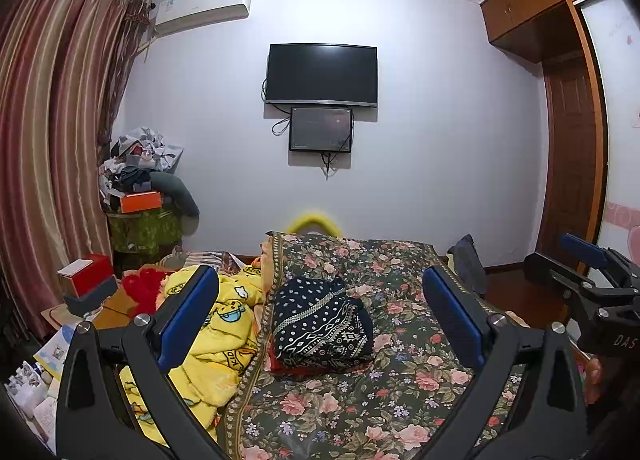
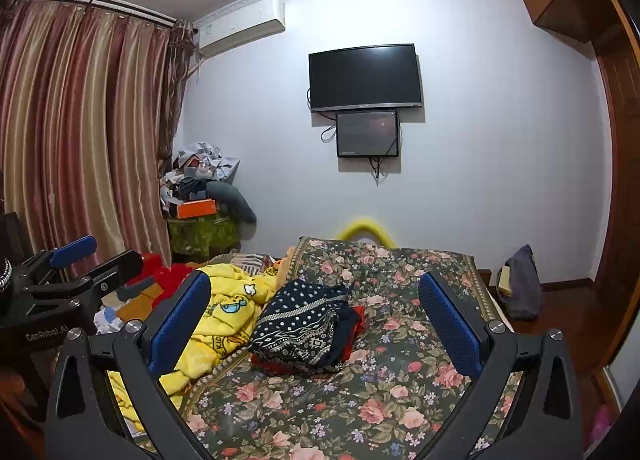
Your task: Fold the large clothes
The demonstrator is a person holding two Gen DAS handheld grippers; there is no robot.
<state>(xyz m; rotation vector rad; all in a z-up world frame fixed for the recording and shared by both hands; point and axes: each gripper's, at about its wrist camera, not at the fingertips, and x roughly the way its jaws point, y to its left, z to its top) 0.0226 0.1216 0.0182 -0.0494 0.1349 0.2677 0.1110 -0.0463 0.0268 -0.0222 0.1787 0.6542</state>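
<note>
A folded dark navy garment with white dots and patterned bands [image 1: 322, 324] lies on the floral bedspread [image 1: 360, 400], with red cloth showing under it. It also shows in the right wrist view [image 2: 306, 326]. My left gripper [image 1: 320, 312] is open and empty, held above the bed with the garment between and beyond its blue fingers. My right gripper [image 2: 316, 312] is open and empty, likewise in front of the garment. The right gripper shows at the right edge of the left wrist view [image 1: 588, 276]; the left gripper shows at the left edge of the right wrist view [image 2: 72, 272].
A crumpled yellow cartoon blanket [image 1: 216, 340] lies left of the garment. A red box [image 1: 86, 274] and papers sit on a bedside surface at left. A cluttered pile [image 1: 144, 188] stands by the striped curtain [image 1: 48, 140]. A TV [image 1: 322, 74] hangs on the far wall. A wooden wardrobe [image 1: 576, 140] is right.
</note>
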